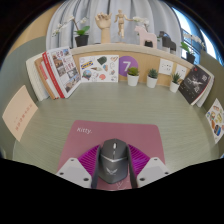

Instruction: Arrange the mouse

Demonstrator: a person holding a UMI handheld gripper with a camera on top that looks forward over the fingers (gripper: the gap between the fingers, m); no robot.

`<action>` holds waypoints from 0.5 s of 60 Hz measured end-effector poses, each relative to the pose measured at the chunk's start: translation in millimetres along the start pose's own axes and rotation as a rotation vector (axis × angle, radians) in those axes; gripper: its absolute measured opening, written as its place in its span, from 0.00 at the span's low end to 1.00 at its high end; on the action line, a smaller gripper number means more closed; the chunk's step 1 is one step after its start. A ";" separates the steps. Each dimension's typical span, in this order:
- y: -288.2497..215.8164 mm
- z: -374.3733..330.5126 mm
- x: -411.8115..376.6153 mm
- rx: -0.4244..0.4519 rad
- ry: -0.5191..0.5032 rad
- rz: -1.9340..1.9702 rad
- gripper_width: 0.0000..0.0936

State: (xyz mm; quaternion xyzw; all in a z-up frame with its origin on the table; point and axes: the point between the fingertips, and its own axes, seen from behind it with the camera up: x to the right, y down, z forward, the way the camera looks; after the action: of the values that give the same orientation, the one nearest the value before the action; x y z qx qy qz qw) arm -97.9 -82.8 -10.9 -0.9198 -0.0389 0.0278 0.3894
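On the far left of the desk [45, 135] a pale card [18, 110] leans outward, and next to it a row of books and magazines [58, 72] stands propped against the back edge. Further along that back edge come a printed card with a dark shape on it [97, 67], then a purple card bearing a white figure 7 [128, 66], then a small potted plant in a white pot [133, 76], a second small plant [153, 78] and a third [176, 82]. Above them runs a shelf [110, 46] carrying a dark pot with greenery [82, 38], pale wooden figures [112, 27] and a white animal figure [147, 36].

Nearer, in the middle of the desk, lies a pink mouse mat [105, 138] with small white lettering near its left back part. The mouse [113, 161], dark grey with a scroll wheel showing on top, sits on the near edge of this mat, between the fingers of the tongs [113, 170]. The two fingers [72, 170] come in from either side, their magenta pads [151, 163] close against the flanks of the mouse; they look closed about it and seem to touch both sides, though the contact itself is hard to make out.

On the right, a dark framed board [194, 85] leans at the desk's back and a colourful printed sheet [215, 118] lies near the right edge
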 end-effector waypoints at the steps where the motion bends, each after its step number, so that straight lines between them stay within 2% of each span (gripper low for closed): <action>1: 0.4 0.0 0.0 -0.002 0.002 -0.002 0.51; 7: 3.2 -1.9 0.9 -0.047 0.014 0.006 0.57; 11: -0.9 -8.7 -0.2 -0.061 0.013 0.020 0.66; 17: -21.7 -31.2 -1.8 -0.031 0.022 0.020 0.93; 30: -108.2 -116.3 -19.9 0.112 0.029 0.051 0.92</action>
State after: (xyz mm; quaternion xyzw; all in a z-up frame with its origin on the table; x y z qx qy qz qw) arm -113.7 -92.6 148.1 -0.8976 -0.0080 0.0265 0.4400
